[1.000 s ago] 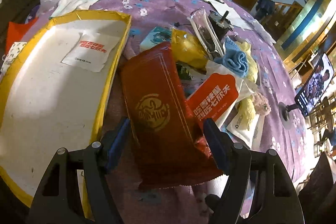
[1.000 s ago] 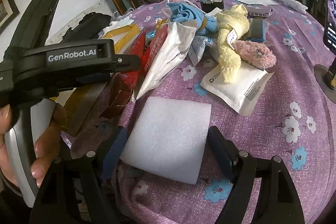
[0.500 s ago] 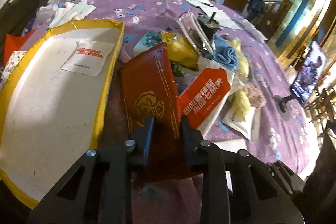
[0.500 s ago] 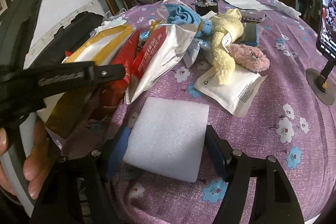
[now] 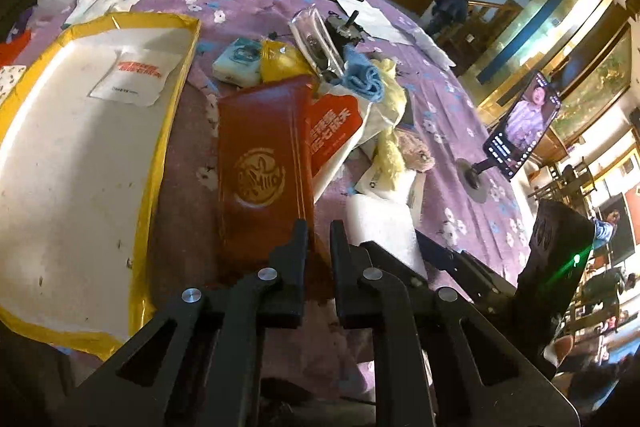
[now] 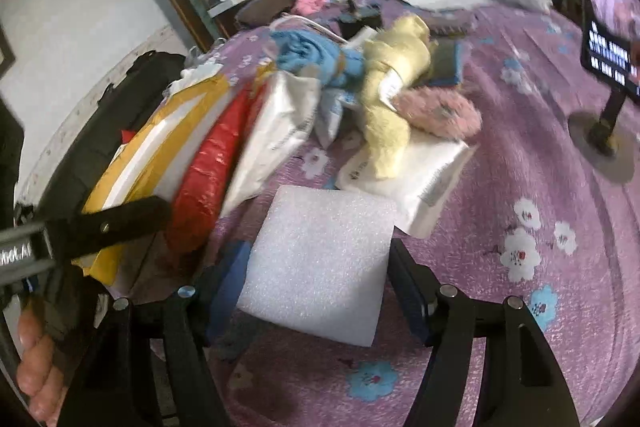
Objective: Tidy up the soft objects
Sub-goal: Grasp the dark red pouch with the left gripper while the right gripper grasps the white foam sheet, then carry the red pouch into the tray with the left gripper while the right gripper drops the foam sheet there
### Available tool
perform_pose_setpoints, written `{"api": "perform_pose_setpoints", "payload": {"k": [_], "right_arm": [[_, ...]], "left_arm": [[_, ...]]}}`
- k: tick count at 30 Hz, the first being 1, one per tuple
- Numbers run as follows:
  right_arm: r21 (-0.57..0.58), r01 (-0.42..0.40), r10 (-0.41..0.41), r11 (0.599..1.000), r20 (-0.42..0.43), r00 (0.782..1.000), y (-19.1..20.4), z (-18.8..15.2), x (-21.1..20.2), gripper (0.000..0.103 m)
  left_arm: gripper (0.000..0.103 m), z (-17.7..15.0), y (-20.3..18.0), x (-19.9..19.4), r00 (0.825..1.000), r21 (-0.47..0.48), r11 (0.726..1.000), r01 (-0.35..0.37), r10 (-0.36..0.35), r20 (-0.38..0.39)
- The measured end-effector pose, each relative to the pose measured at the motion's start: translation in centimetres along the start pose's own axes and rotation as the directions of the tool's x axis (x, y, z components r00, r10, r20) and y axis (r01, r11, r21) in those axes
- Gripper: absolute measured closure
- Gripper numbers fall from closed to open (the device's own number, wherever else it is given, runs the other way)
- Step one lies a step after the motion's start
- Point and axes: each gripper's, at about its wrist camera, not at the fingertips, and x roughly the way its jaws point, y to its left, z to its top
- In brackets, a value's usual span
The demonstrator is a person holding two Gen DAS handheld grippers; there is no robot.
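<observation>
A: Two grippers are working at once. Your left gripper (image 5: pixel 318 239) is pinching the near end of the red pouch (image 5: pixel 264 171), fingers narrow, nearly together on the thin foil. Gripping by the end is leaving the pouch's length free to swing.

B: Where is it lying?

A: It is resting on the purple tablecloth (image 5: pixel 460 187), just beside the yellow-rimmed tray (image 5: pixel 160 163), leaning against the orange-and-white pouch (image 5: pixel 332 131). The tray is holding one white sachet (image 5: pixel 134 77) at its far end; most of its floor is offering room.

B: And your right gripper (image 6: pixel 320 267)?

A: Its fingers are standing wide, bracketing the white foam block (image 6: pixel 320 263) without visibly squeezing it. To the block's right you are seeing bare cloth, while the yellow plush (image 6: pixel 390 99) and pink fluffy item (image 6: pixel 440 113) are crowding the far edge.
</observation>
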Motion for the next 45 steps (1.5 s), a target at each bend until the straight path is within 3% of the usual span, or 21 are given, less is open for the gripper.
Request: {"api": "perform_pose_setpoints", "payload": {"k": [5, 6, 8, 10, 15, 20, 23, 26, 30, 33, 37, 42, 45], "right_arm": [[0.005, -0.013, 0.013, 1.0, 0.003, 1.0, -0.1, -0.1, -0.3, 0.033], [-0.001, -0.01, 0.01, 1.0, 0.005, 1.0, 0.0, -0.2, -0.3, 0.033], [-0.015, 0.001, -0.001, 1.0, 0.007, 1.0, 0.2, -0.3, -0.3, 0.033], [-0.017, 0.003, -0.003, 1.0, 0.008, 1.0, 0.3, -0.4, -0.3, 0.033], [-0.015, 0.004, -0.004, 1.0, 0.007, 1.0, 0.4, -0.4, -0.2, 0.033], [-0.02, 0.007, -0.006, 1.0, 0.007, 1.0, 0.3, -0.4, -0.1, 0.032], [-0.027, 0.007, -0.007, 1.0, 0.006, 1.0, 0.3, -0.3, -0.2, 0.032], [-0.024, 0.004, -0.004, 1.0, 0.007, 1.0, 0.2, -0.3, -0.2, 0.032], [-0.033, 0.008, -0.008, 0.999, 0.008, 1.0, 0.3, -0.3, -0.1, 0.032], [-0.004, -0.016, 0.016, 1.0, 0.012, 1.0, -0.1, -0.3, -0.3, 0.033], [0.037, -0.055, 0.054, 0.998, 0.033, 0.998, -0.8, -0.3, -0.8, 0.033], [0.026, -0.08, 0.077, 0.996, 0.077, 0.994, -0.4, 0.2, -1.6, 0.033], [0.017, -0.098, 0.096, 0.995, 0.093, 0.991, 0.2, 0.4, -2.0, 0.033]], "left_arm": [[0.085, -0.1, 1.1, 0.8, 1.0, -0.069, 0.998, 0.014, -0.014, -0.004], [0.07, -0.1, 1.2, 0.6, 1.0, -0.071, 0.997, 0.009, -0.008, 0.004], [0.053, 0.0, 1.4, 0.2, 0.999, -0.078, 0.997, -0.001, 0.003, 0.035], [0.05, 0.1, 1.6, 0.0, 0.999, -0.09, 0.996, -0.002, 0.007, 0.054], [0.043, 0.7, 1.1, 1.3, 0.992, -0.058, 0.991, -0.118, 0.12, 0.039], [0.033, 0.7, -0.7, 3.5, 0.967, 0.079, 0.964, -0.253, 0.252, 0.022], [0.035, 0.0, -1.0, 3.9, 0.954, 0.114, 0.947, -0.299, 0.294, 0.056], [0.064, -0.1, -0.5, 3.3, 0.951, 0.109, 0.946, -0.306, 0.298, 0.087], [0.082, -0.1, -0.1, 2.0, 0.956, 0.108, 0.952, -0.285, 0.274, 0.103], [0.086, 0.2, 0.3, 0.8, 0.97, 0.082, 0.97, -0.229, 0.22, 0.107], [0.087, 0.7, 1.6, -1.1, 0.993, -0.01, 0.997, -0.076, 0.077, 0.094], [0.088, 1.1, 2.3, -3.3, 0.991, -0.085, 0.993, 0.084, -0.074, 0.116], [0.088, 1.3, 3.0, -4.5, 0.984, -0.125, 0.986, 0.112, -0.092, 0.151]]}}
